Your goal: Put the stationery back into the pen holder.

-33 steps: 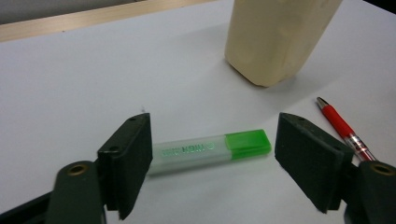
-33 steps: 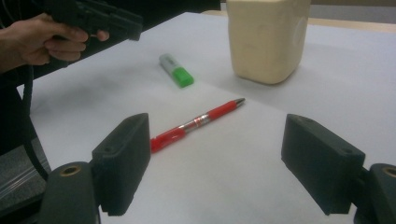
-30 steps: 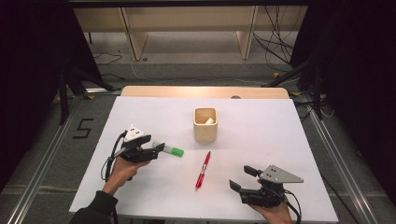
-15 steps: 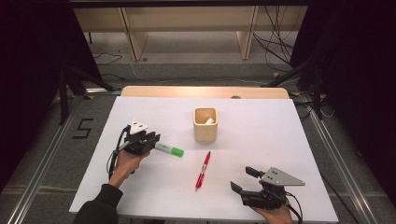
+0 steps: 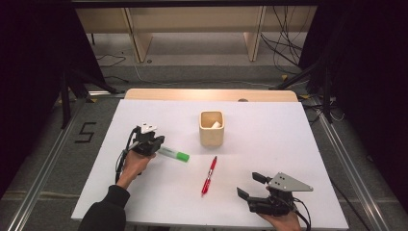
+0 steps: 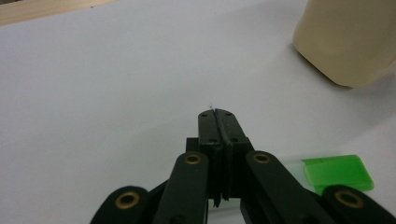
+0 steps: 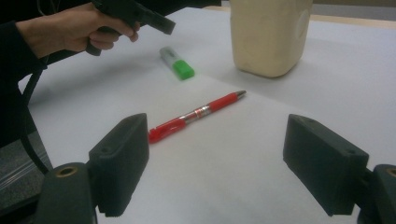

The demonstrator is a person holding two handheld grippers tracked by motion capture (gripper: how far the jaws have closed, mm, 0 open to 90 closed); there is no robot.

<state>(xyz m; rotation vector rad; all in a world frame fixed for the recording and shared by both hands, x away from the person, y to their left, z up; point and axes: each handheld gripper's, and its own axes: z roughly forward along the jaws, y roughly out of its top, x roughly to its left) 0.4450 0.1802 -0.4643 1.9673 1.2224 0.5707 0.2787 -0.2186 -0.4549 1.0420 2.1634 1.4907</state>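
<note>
Floor marking (image 5: 84, 133) reads "5"; green highlighter (image 5: 174, 154) label unreadable

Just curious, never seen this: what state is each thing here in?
Left claw: just closed, shut, nothing visible between jaws.
Right claw: open, empty.
Highlighter: capped, lying flat by left claw.
Red pen: lying flat, untouched.
Cup: upright.

left gripper (image 6: 217, 114): jaws just finishing closing, pads meeting, nothing between them | green highlighter (image 6: 337, 172): lying on the white table (image 6: 107, 84), near right, beside the jaws | beige cup (image 6: 350, 39): standing far right
</note>
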